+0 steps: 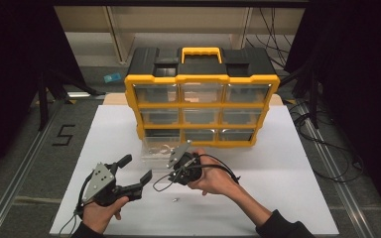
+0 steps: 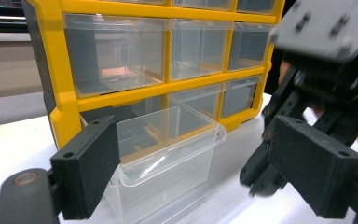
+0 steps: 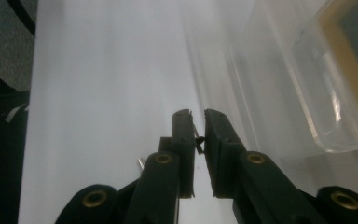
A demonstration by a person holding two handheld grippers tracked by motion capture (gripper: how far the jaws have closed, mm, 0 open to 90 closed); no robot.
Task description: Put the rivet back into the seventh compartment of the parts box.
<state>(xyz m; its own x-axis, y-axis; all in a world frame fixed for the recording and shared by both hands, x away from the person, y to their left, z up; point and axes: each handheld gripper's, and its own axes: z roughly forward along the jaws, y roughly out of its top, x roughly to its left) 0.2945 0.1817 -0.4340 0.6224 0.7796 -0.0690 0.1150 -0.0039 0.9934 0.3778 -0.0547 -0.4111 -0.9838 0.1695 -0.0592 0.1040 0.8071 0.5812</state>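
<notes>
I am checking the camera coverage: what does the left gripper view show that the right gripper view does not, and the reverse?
Left gripper view: the yellow organizer with its clear drawers, and the open left gripper. Right gripper view: a small dark item pinched between closed fingers. Both: the right gripper, the loose clear drawer standing out on the white table.

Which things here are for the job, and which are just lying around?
For the job:
right gripper, shut on a tiny dark piece
clear drawer, out on the table
yellow drawer cabinet
left gripper, open

Just lying about:
blue thing, cables and tape mark, all on the floor
</notes>
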